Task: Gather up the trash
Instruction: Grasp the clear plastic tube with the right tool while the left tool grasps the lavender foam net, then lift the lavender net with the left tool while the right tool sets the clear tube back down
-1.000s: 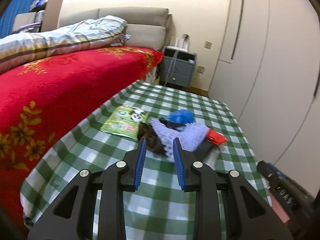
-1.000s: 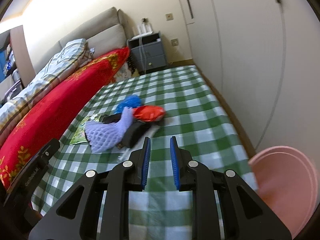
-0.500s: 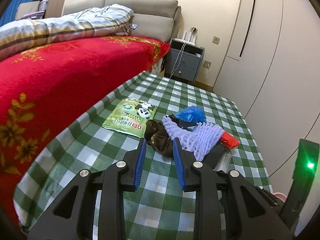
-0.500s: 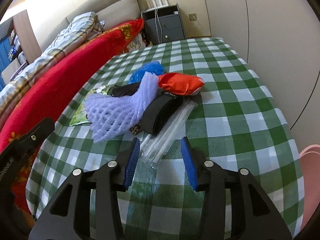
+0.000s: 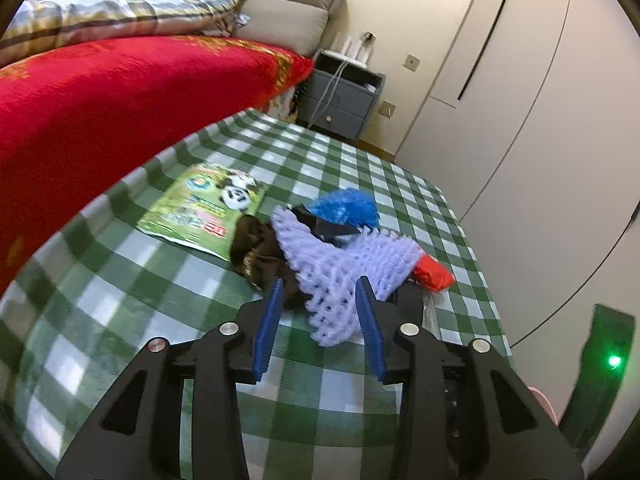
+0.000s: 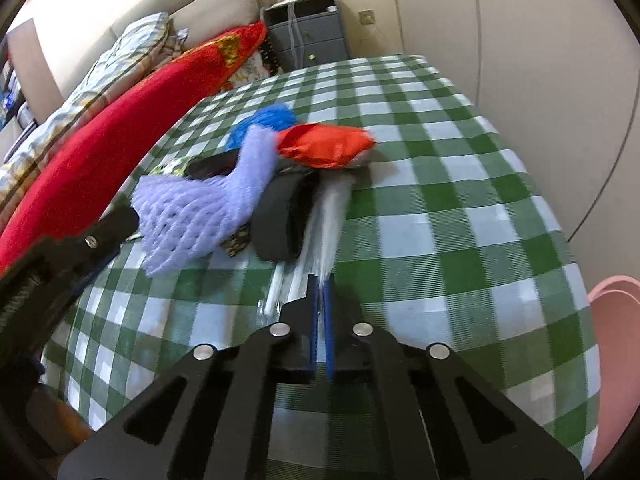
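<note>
A pile of trash lies on the green checked table (image 5: 120,280). It holds a purple foam net (image 5: 340,268), a brown wrapper (image 5: 260,252), a blue bag (image 5: 344,210), a red bag (image 5: 434,274) and a green panda packet (image 5: 204,208). My left gripper (image 5: 320,304) is open, its jaws on either side of the net's near end. My right gripper (image 6: 320,292) is shut on a clear plastic wrapper (image 6: 324,220) that trails from the pile beside a black band (image 6: 280,220). The net (image 6: 200,216) and red bag (image 6: 324,146) also show in the right wrist view.
A bed with a red blanket (image 5: 100,100) runs along the table's left side. A grey nightstand (image 5: 340,100) stands at the back, with wardrobe doors (image 5: 520,100) to the right. A pink bin (image 6: 616,360) sits below the table's right edge.
My right gripper closed on the clear plastic wrapper after moving in on it. My left gripper moved forward and opened wider around the purple net's end.
</note>
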Available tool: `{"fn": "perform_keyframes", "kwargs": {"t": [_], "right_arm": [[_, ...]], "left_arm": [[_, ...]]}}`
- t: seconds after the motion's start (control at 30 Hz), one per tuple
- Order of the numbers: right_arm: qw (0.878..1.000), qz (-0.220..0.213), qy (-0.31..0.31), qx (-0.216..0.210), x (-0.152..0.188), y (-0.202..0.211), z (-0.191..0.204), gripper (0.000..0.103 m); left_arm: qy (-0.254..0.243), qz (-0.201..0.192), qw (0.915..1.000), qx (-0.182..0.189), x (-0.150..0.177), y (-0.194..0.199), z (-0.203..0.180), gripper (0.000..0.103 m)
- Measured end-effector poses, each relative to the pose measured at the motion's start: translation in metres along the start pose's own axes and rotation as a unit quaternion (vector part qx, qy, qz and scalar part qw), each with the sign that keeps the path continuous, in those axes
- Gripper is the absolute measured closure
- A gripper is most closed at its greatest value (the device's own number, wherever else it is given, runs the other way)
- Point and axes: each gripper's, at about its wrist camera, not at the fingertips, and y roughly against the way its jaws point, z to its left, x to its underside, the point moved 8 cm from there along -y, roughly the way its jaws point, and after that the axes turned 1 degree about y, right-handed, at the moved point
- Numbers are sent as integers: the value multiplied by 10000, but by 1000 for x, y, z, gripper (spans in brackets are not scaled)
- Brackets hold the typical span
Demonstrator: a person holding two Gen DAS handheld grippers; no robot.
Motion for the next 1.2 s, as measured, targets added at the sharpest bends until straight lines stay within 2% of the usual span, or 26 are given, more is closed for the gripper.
{"fn": "perform_keyframes", "kwargs": {"t": [0.3, 0.37, 0.43, 0.5, 0.8, 1.07, 1.2], "right_arm": [[9998, -83, -95, 122, -3, 7, -16, 102], [9998, -120, -73, 151, -4, 13, -19, 102], [9997, -163, -55, 175, -5, 18, -20, 102], [9995, -228, -35, 208, -7, 28, -23, 102], [9975, -594, 118, 359, -10, 91, -36, 102], [9950, -851, 136, 503, 3, 150, -55, 102], [9937, -982, 146, 512, 9, 174, -57, 102]], "left_arm": [[45, 413, 9991, 54, 15, -18, -5, 66], [22, 400, 9992, 86, 15, -16, -6, 76], [-7, 368, 9992, 140, 13, -13, -8, 92], [-41, 260, 9995, 173, 9, -6, -10, 94], [-151, -19, 9993, 344, 1, 31, -21, 96], [-582, -253, 9973, 383, 6, 75, -34, 96], [-912, -477, 9943, 263, 5, 98, -39, 96]]}}
